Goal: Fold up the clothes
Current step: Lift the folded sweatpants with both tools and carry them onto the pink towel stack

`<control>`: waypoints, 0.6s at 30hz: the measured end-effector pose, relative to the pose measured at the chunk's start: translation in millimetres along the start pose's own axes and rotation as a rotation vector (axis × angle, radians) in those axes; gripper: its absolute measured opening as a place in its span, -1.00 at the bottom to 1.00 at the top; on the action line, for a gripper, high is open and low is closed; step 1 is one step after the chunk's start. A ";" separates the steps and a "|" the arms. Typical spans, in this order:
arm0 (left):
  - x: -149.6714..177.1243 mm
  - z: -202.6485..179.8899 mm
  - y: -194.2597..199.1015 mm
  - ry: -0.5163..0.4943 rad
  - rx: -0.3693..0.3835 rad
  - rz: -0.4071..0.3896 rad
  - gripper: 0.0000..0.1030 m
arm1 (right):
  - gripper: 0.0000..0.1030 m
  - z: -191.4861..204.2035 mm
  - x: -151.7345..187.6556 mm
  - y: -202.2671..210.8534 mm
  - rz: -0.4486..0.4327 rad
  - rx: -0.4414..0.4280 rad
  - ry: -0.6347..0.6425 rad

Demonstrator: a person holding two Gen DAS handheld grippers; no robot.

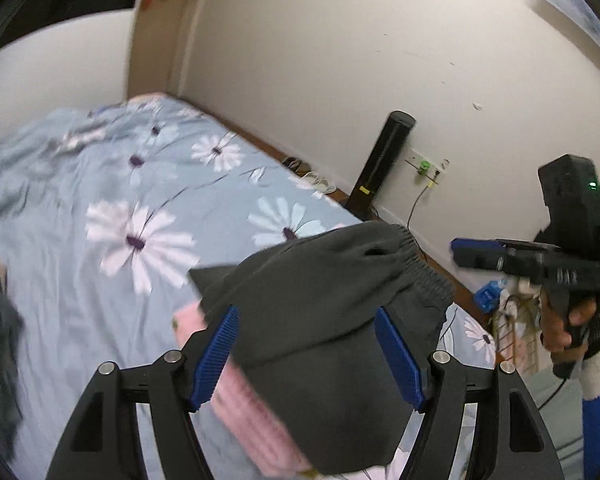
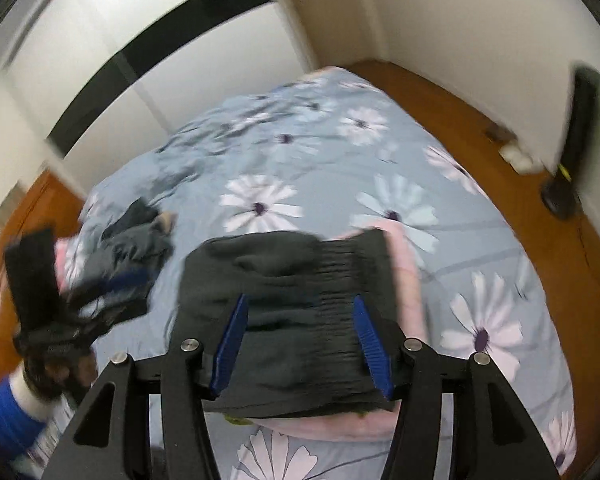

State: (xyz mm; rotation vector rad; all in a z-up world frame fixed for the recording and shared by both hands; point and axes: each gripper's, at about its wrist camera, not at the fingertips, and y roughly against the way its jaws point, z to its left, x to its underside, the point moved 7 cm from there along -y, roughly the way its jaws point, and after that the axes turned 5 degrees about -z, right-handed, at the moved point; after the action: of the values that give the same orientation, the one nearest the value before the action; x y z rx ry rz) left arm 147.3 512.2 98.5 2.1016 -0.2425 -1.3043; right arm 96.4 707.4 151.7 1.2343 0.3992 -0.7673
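a bedroom with pale walls and a wood floor [image 2: 460, 92]; the bed [image 1: 80, 280] wears a blue sheet printed with white daisies. a folded dark grey garment [image 1: 320, 300] with an elastic waistband sits on top of a folded pink garment [image 1: 244, 408] near the bed's edge. more dark unfolded clothes [image 2: 136, 236] lie heaped further along the sheet. the left gripper [image 1: 306, 354] has its fingers spread wide, framing the grey piece without visibly pinching it. the right gripper [image 2: 300, 344] is likewise released, its fingers splayed over the same stack. the risk, as i judge it: the grey fold looks puffed and uneven, so a careless nudge could slide it off the pink layer or spring it undone.
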 end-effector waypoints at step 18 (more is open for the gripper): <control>16.9 -0.3 -63.3 -0.012 -0.026 0.088 0.45 | 0.10 -32.1 38.6 -49.7 0.017 0.032 -0.069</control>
State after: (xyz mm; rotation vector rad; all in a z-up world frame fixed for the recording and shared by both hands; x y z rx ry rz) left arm 144.9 553.5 47.6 2.0388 -0.3175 -1.2622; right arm 91.9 719.5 82.2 1.2355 0.3204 -0.8020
